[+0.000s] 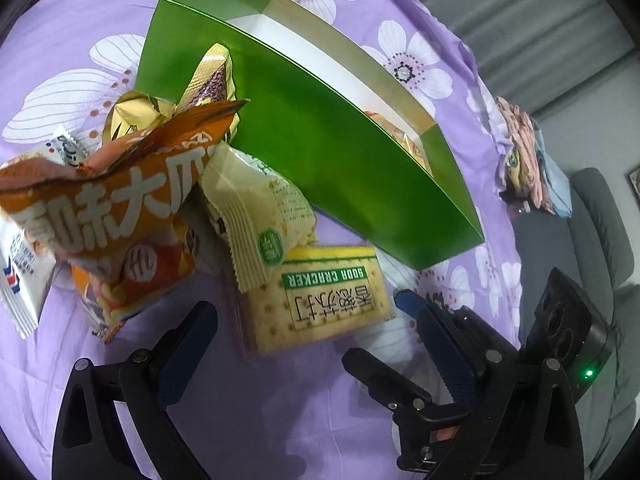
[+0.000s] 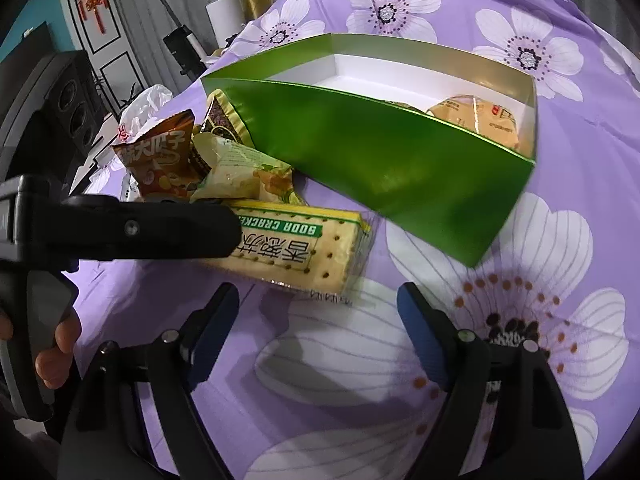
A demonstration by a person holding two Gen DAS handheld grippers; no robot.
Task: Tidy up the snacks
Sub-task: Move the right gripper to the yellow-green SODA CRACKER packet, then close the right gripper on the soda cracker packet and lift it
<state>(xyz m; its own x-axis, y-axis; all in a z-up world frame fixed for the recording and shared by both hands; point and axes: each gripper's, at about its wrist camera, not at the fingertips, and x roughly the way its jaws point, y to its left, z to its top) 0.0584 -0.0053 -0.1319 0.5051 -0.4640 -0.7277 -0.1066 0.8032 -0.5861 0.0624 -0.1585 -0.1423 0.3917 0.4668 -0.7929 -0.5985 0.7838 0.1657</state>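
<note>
A soda cracker pack (image 1: pixel 328 300) (image 2: pixel 304 252) lies flat on the purple flowered cloth, in front of an open green box (image 1: pixel 320 140) (image 2: pixel 380 168). My left gripper (image 1: pixel 306 304) is open, its tips spread to either side of the pack's near end. One of its fingers (image 2: pixel 160 232) crosses the pack's left end in the right wrist view. My right gripper (image 2: pixel 318 292) is open with nothing between its pads, just short of the pack. An orange seed bag (image 1: pixel 112 216) (image 2: pixel 160 156), a pale green packet (image 1: pixel 260 208) (image 2: pixel 244 172) and a gold-wrapped snack (image 1: pixel 208 80) (image 2: pixel 222 118) are piled left of the box. Wrapped snacks (image 2: pixel 476 116) lie inside it.
White packets (image 1: pixel 20 280) lie at the far left of the pile. A grey sofa (image 1: pixel 580 220) and a heap of clothes (image 1: pixel 520 160) are past the cloth's right edge. A hand (image 2: pixel 56 352) holds the left gripper's handle. A white plastic bag (image 2: pixel 148 100) sits behind the pile.
</note>
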